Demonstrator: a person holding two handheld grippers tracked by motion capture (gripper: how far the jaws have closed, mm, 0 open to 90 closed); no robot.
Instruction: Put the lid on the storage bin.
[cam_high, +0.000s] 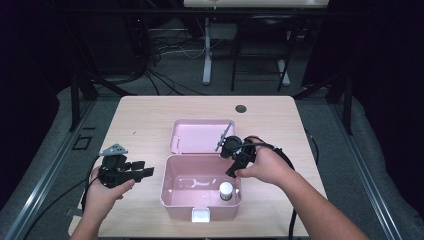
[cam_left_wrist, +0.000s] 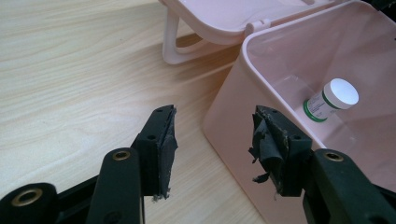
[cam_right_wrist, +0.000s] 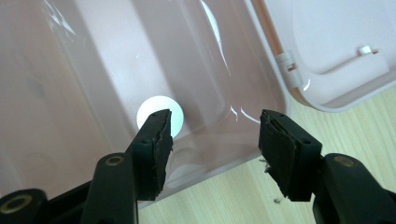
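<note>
the little bottle (cam_high: 226, 190) was already put in the pink box (cam_high: 172, 200), both grippers were spread wide, and the lid (cam_high: 197, 135) was left open.

Bottle (cam_right_wrist: 159, 114) cap partly behind one tong; label print unreadable

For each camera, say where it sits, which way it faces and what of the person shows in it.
High view: above the person's side, looking forward and down on the table; both forearms, left gripper and right gripper show.
Left gripper view: rides the left gripper, facing the box wall; open jaws show.
Right gripper view: rides the right gripper, looking down into the box; open jaws show.
Shared: all three show the pink box, its open lid and the white-capped bottle.
</note>
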